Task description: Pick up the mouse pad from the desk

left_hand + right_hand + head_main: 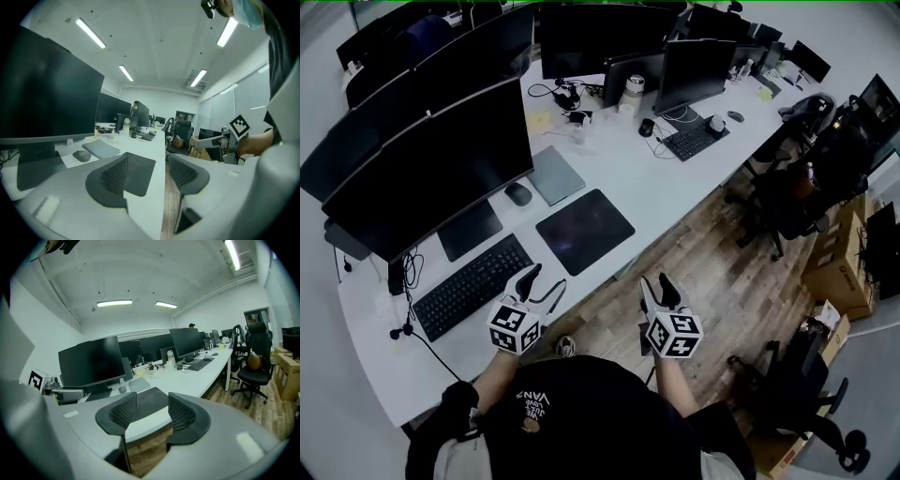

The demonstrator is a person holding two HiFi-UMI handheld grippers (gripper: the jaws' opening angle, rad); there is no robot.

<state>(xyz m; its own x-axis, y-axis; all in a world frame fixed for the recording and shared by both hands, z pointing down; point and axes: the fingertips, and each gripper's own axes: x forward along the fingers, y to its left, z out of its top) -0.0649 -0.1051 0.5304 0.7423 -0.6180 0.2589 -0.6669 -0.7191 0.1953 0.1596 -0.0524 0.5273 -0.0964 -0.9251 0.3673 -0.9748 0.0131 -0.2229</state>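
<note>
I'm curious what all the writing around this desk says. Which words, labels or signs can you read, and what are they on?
"VANS": on the person's black shirt, upside down in the head view; the smaller print beside it is too small to read.
Print on the cardboard box: too small to read.
Keys of the keyboard: too small to read.
The left gripper and right gripper carry square patterns only, no letters.

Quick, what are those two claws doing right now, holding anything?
Left claw: open, holding nothing.
Right claw: open, holding nothing.
</note>
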